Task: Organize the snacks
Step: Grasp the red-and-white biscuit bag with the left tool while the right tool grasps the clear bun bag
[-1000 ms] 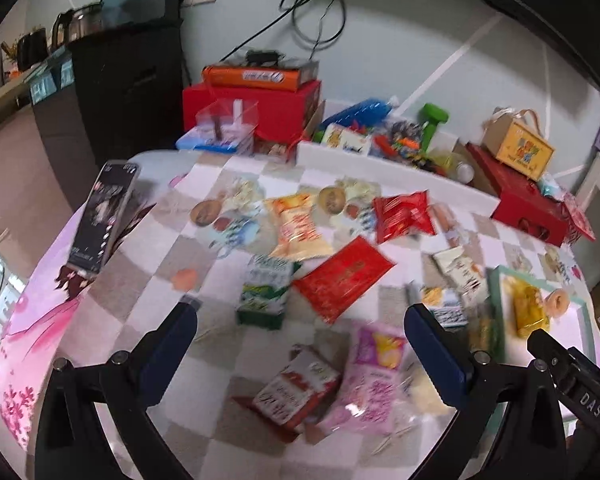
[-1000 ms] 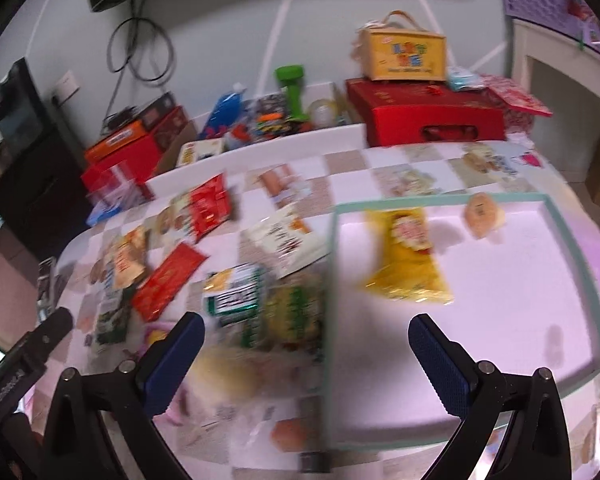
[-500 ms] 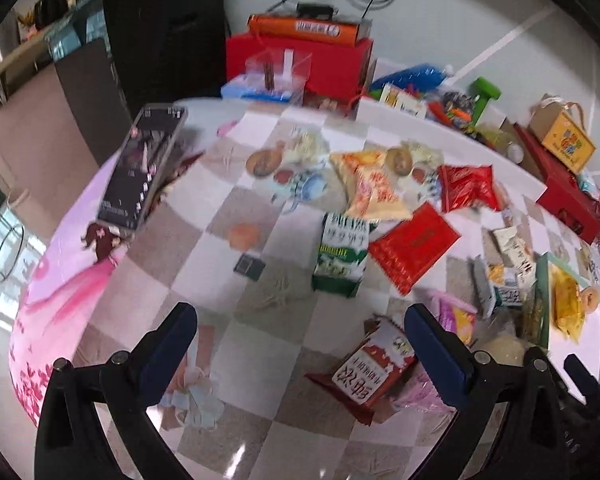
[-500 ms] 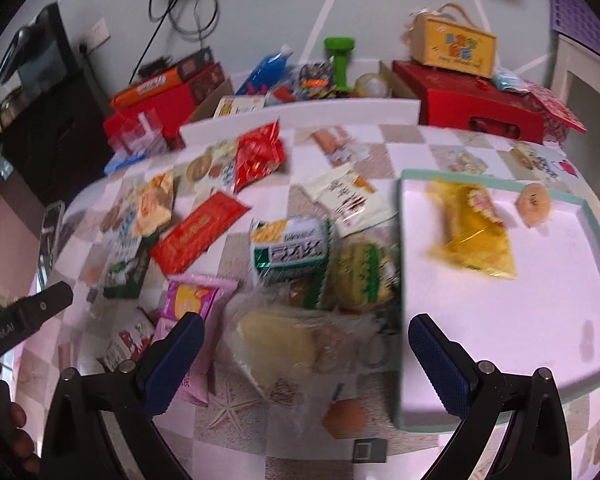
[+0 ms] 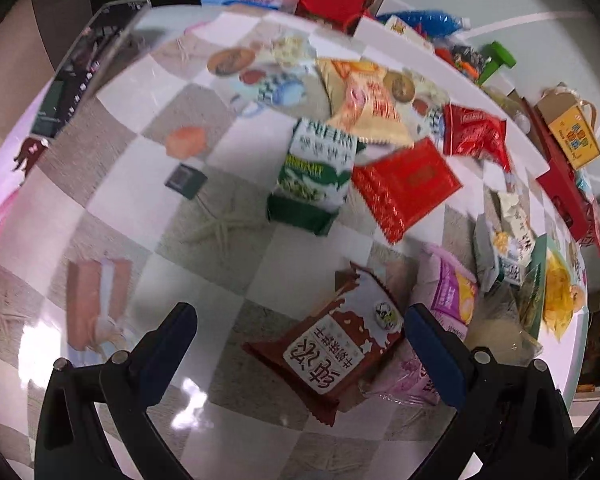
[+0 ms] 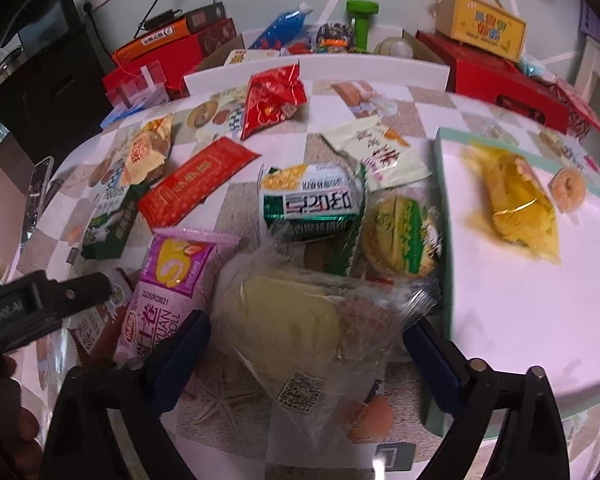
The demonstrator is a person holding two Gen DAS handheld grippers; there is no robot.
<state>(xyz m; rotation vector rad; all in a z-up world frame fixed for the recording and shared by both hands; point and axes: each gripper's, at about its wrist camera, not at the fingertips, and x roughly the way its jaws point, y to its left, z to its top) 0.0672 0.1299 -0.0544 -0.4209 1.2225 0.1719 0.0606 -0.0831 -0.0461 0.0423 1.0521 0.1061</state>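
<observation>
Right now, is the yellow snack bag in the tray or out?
In: the yellow snack bag lies on the white tray, inside its green rim.

glossy tablecloth (image 5: 112, 216), crinkly clear plastic wrapper (image 6: 320, 320), shiny red foil packet (image 5: 404, 184)

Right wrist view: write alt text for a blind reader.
The open right gripper straddles a clear-wrapped pastry on a checkered table. Snack packets crowd the left; a tray on the right holds a yellow packet and a small round cake.
</observation>
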